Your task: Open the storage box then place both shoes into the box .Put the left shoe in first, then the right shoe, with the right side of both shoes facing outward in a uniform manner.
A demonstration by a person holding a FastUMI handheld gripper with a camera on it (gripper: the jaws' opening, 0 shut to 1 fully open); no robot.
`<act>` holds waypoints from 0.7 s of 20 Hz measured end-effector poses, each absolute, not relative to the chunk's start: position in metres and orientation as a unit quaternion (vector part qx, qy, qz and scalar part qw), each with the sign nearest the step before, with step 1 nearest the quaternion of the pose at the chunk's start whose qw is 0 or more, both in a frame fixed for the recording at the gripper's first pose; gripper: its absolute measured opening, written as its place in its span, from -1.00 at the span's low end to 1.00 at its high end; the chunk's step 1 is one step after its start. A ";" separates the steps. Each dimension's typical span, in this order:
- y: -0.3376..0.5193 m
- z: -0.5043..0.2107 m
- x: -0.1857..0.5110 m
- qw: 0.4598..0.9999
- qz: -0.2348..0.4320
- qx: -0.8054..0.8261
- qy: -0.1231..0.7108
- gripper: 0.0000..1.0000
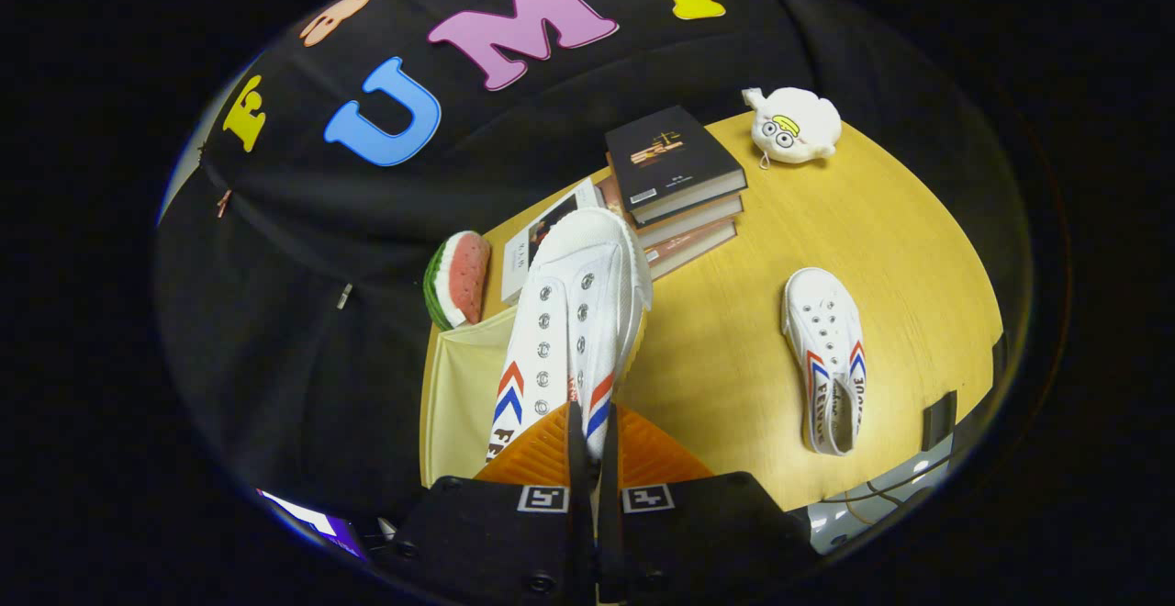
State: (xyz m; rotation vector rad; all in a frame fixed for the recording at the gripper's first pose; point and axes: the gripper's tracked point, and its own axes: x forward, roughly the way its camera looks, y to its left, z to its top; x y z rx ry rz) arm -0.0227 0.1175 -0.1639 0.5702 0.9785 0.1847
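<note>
Left of centre, a watermelon-slice toy (456, 279) lies at the table's (734, 376) edge, above the pale storage box (459, 395), whose opening I can barely make out. At lower centre my gripper (592, 445) is clamped on a white shoe (574, 312), held toe-up over that box. A book stack (675, 179) sits above. The other shoe (823, 358) lies at right, a plush toy (792, 125) in the upper right.
</note>
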 end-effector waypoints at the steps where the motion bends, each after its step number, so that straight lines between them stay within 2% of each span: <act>1: 0.132 -0.159 -0.025 0.839 0.097 0.271 0.462 -0.87; 9: 0.241 -0.166 -0.031 0.825 0.162 0.262 0.474 -0.87; 14: 0.279 -0.190 -0.025 0.840 0.142 0.230 0.470 -0.87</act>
